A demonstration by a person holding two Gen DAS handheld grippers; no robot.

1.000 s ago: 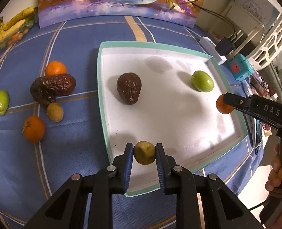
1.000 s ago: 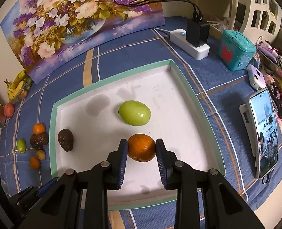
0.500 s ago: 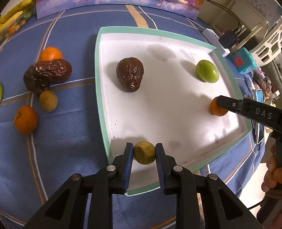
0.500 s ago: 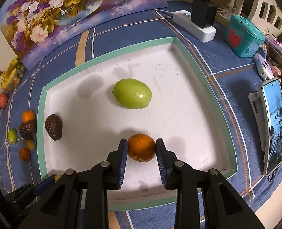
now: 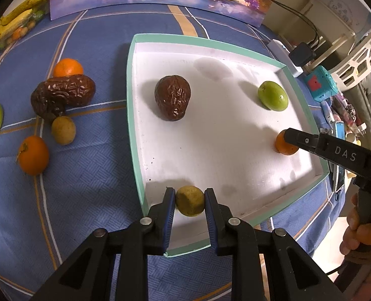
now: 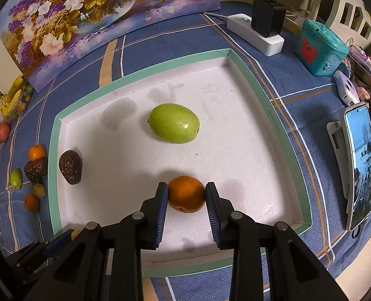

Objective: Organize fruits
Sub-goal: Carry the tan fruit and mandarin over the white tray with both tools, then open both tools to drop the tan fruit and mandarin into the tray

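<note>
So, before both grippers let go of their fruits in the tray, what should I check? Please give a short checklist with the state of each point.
1. Left gripper closed on the yellow-brown fruit: ok.
2. Right gripper closed on the orange: ok.
3. Both fruits over the tray, inside its rim: ok.
4. Both fruits resting on the tray floor: cannot tell.
5. Apart from the green fruit and brown fruit: ok.

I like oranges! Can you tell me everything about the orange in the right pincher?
The orange is small, round and bright, with dimpled skin and a darker brownish patch underneath. It sits low in the white tray, near its front edge, below the green fruit. The right gripper pinches it, one blue pad on each side.
</note>
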